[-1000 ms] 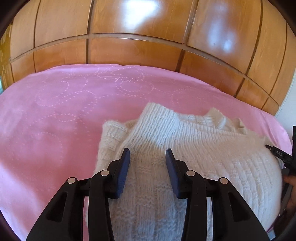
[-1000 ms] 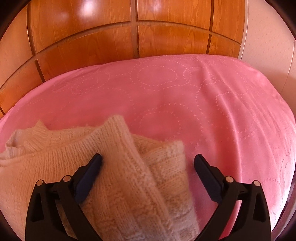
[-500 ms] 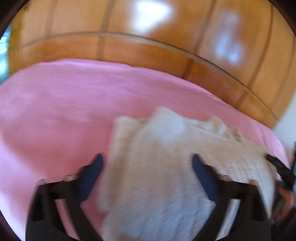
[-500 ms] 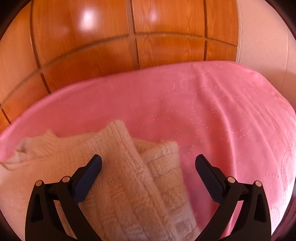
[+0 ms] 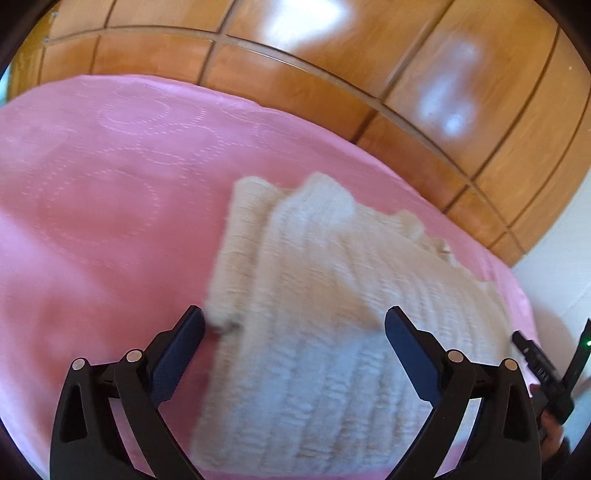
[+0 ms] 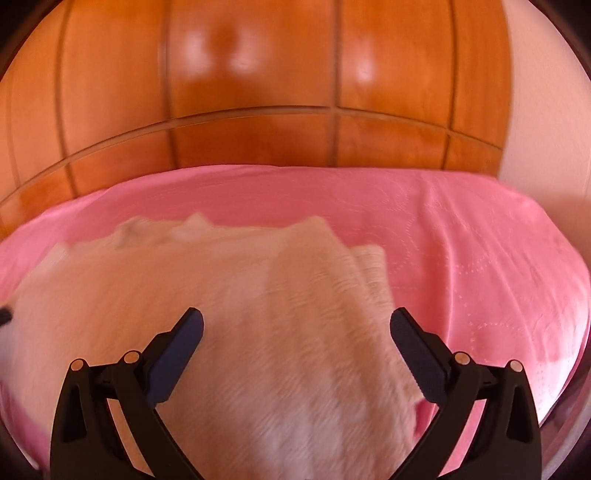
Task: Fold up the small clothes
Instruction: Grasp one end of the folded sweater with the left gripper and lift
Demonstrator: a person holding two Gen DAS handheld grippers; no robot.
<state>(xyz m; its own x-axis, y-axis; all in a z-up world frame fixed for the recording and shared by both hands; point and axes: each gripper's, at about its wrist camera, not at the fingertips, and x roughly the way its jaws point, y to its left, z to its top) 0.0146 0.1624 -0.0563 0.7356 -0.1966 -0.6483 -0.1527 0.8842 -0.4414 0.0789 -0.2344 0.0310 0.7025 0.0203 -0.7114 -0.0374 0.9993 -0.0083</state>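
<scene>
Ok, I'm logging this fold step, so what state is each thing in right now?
Left gripper: open, holding nothing.
Right gripper: open, holding nothing.
White knit sweater: partly folded, sides turned inward, lying flat.
Pink bedspread: spread smooth under the sweater.

Sweater [image 5: 332, 314] on bedspread [image 5: 92, 221], headboard [image 5: 332, 74] behind.

Bed [image 5: 92, 229] covered with pink bedspread [image 6: 480, 266], dotted ring pattern stitched in. Behind bed, glossy orange-brown wood paneling [image 6: 251, 92] split by thin dark seams into panels, taller ones above a lower row. Bright blurry light glare [image 5: 306, 18] on the varnish, a few spots in both views. Pale cream wall [image 6: 546, 110] to the right of paneling, faintly textured. Both views kinda blurry.
</scene>
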